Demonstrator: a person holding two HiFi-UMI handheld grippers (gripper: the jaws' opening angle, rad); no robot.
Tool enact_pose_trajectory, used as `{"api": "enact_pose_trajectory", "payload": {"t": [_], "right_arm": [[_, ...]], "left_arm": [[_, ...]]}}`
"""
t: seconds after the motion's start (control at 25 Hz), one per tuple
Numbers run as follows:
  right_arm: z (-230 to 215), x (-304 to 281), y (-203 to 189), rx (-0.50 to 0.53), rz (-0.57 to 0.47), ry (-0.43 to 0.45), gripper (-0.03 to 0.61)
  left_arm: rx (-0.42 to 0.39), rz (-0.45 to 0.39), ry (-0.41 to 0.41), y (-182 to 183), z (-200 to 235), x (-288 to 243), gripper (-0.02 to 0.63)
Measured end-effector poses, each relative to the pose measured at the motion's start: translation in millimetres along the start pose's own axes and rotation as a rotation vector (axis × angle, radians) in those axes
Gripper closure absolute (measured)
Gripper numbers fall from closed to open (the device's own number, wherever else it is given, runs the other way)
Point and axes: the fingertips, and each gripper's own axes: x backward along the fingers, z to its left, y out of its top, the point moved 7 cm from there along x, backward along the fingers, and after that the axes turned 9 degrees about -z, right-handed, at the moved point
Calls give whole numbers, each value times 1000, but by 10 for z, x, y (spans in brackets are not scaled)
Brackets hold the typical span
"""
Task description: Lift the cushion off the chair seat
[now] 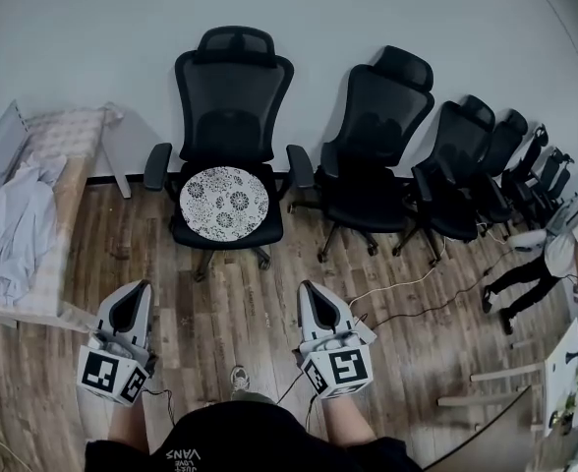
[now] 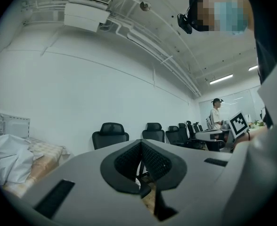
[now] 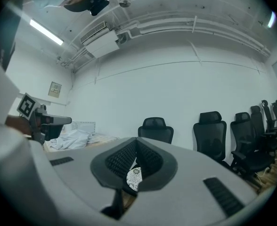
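Observation:
A round white cushion (image 1: 224, 203) with a dark floral pattern lies on the seat of the leftmost black office chair (image 1: 232, 96) by the wall. My left gripper (image 1: 134, 293) and right gripper (image 1: 314, 290) are held level over the wooden floor, well short of the chair, one on each side of it. Both are shut with nothing between the jaws. In the right gripper view a sliver of the cushion (image 3: 134, 178) shows past the shut right gripper (image 3: 136, 147). In the left gripper view the chair (image 2: 109, 134) stands beyond the shut left gripper (image 2: 141, 147).
Several more black office chairs (image 1: 377, 146) line the wall to the right. A bed with crumpled white bedding (image 1: 19, 219) stands at the left. Cables (image 1: 407, 288) run over the floor at the right. A person (image 1: 554, 254) is at the far right, by a desk edge (image 1: 564, 367).

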Motion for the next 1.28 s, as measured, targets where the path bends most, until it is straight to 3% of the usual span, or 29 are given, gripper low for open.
{"api": "enact_pose_trajectory", "payload": {"t": [0.6,1.28], "right_arm": [[-542,-542,-185,-19,14,42,561],[-513,-1639,-321,-10,20,-9,561]], "left_arm": [[-5,19,33,-176,11,-683,603],[19,15,-30,-307,895,-1483,603]]}}
